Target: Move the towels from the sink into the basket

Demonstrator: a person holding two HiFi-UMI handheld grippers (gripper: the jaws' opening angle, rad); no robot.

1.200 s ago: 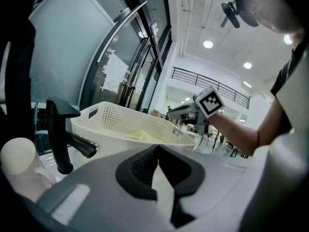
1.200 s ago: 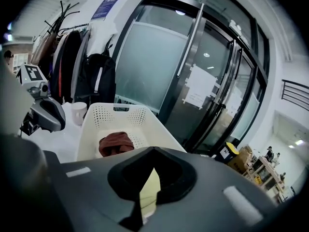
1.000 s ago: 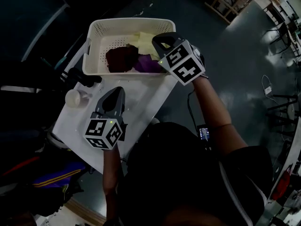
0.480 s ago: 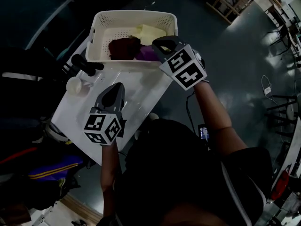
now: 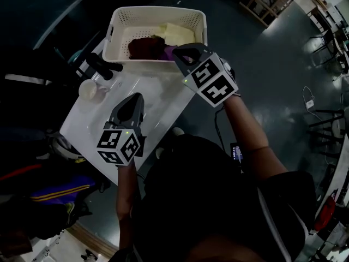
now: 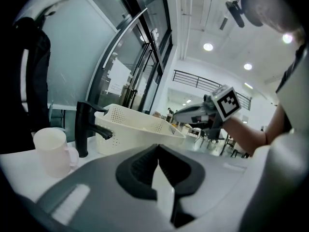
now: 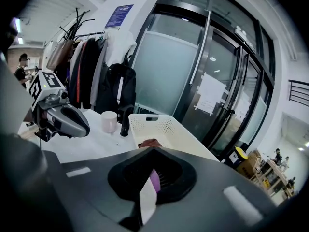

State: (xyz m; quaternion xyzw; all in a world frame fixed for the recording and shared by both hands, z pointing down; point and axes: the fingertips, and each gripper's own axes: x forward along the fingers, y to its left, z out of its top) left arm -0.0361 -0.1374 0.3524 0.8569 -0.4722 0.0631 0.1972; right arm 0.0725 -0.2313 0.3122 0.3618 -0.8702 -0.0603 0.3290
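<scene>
A white perforated basket point(image 5: 158, 11) stands at the far end of the white counter point(image 5: 163, 100). Inside it lie a dark red towel point(image 5: 146, 47), a pale yellow towel point(image 5: 179, 33) and a purple towel point(image 5: 170, 52). My right gripper point(image 5: 180, 52) hovers at the basket's near right corner, shut with nothing in it. In the right gripper view the basket point(image 7: 159, 127) and the dark red towel point(image 7: 150, 142) lie just ahead of its jaws. My left gripper point(image 5: 136, 98) hangs over the middle of the counter, jaws together and holding nothing.
A black faucet point(image 5: 101, 65) and a white cup point(image 5: 88, 89) stand at the counter's left side, to the left of the basket. Dark floor surrounds the counter on the right. Coats hang on a rack point(image 7: 91, 66) beyond the counter.
Both grippers have drawn back from the basket toward me. The right one was above the basket's near right corner and is now just in front of it. Neither holds anything.
</scene>
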